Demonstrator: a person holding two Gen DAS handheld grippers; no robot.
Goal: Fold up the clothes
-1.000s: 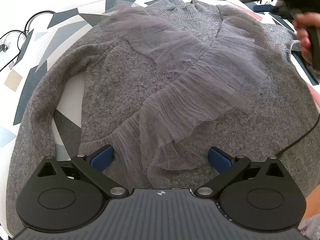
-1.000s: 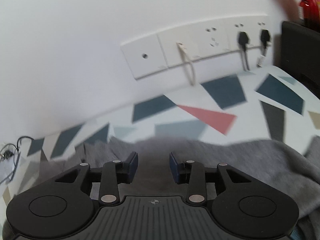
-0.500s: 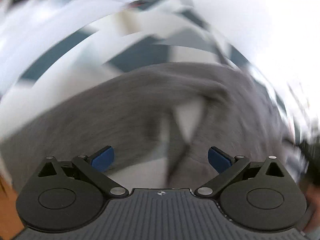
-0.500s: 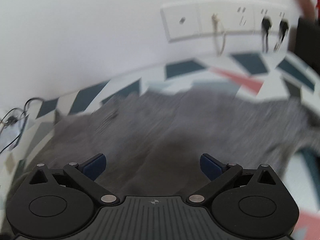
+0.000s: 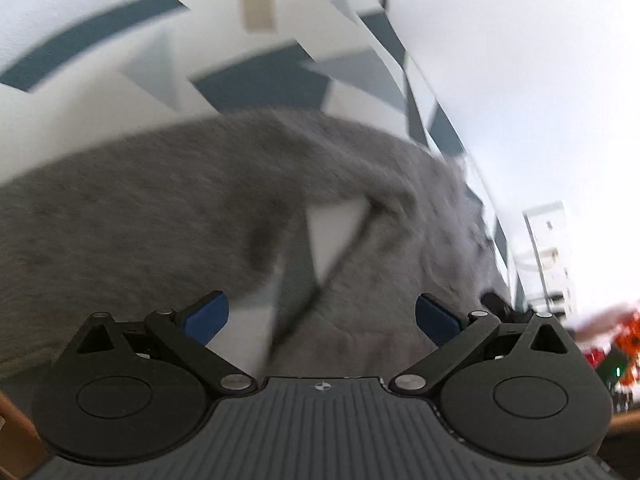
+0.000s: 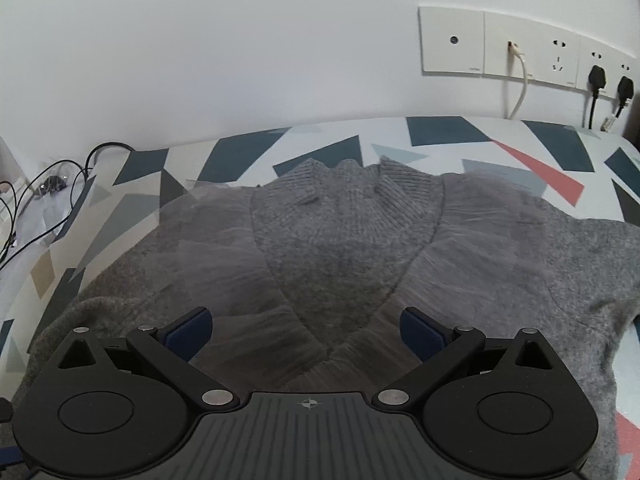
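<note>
A grey knit sweater (image 6: 352, 248) with sheer tulle ruffles lies flat on the patterned tablecloth, its ribbed collar (image 6: 352, 184) toward the wall. My right gripper (image 6: 306, 330) hovers open over the chest, nothing between its blue pads. In the blurred left wrist view, the sweater's left sleeve (image 5: 140, 220) runs across the cloth, with a small triangle of tablecloth (image 5: 332, 232) showing between sleeve and body. My left gripper (image 5: 322, 318) is open above that gap, empty.
A white wall with a socket panel (image 6: 520, 56) and plugged cables stands behind the table. Black wires (image 6: 52, 188) lie at the far left corner. The tablecloth (image 6: 460, 136) carries blue, grey and red triangles. A wooden edge (image 5: 16, 432) shows at the left gripper's lower left.
My left gripper swung left from the sweater's hem and ruffles to the left sleeve. My right gripper opened from nearly shut and pulled back, so the collar and chest came into view.
</note>
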